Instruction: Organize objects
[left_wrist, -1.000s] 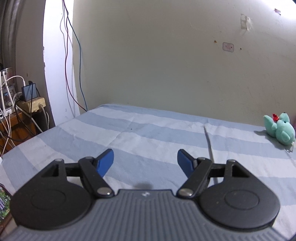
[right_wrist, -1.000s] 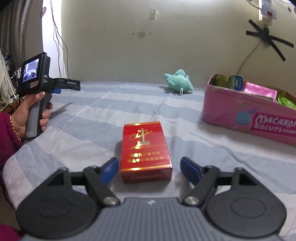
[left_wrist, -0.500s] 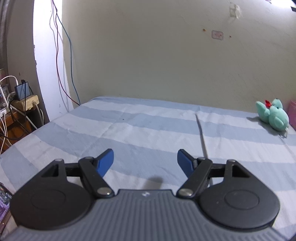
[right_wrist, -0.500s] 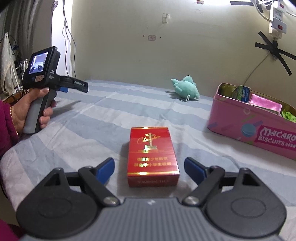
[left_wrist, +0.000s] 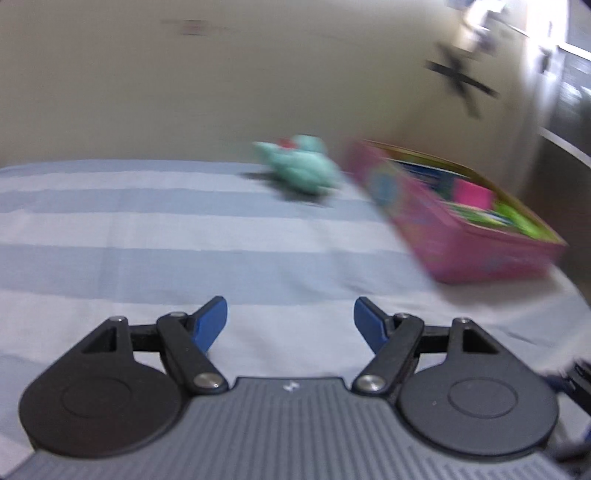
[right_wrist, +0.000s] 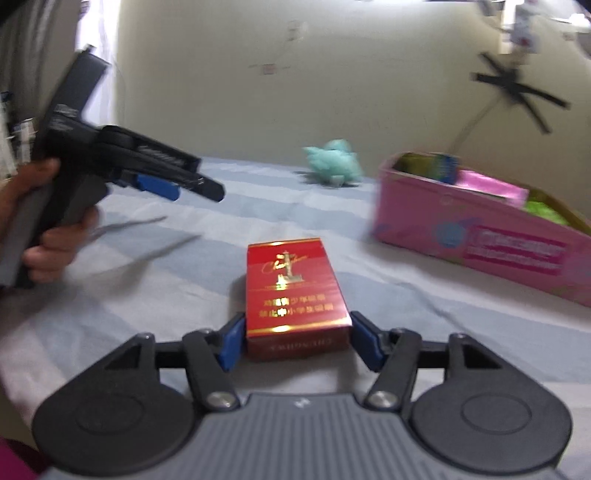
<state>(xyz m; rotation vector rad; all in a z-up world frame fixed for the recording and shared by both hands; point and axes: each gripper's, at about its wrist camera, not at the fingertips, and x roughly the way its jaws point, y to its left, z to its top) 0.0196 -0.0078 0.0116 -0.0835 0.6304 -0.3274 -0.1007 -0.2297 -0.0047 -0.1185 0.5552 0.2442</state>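
Here, the right gripper (right_wrist: 297, 341) is closing its blue jaws on either side of a red box (right_wrist: 293, 291) lying flat on the striped bedsheet (right_wrist: 155, 280); the pads look just beside its near end. Beyond the box to its right stands a pink biscuit tin (right_wrist: 480, 236); a teal plush toy (right_wrist: 334, 166) sits behind. Left of the box, the left gripper (left_wrist: 290, 323) hangs open and empty.

A glossy red cardboard pack (right_wrist: 295, 291) is being shown on matt striped cloth (right_wrist: 155, 280); a fuzzy teal plush (right_wrist: 334, 166) is being seen behind.
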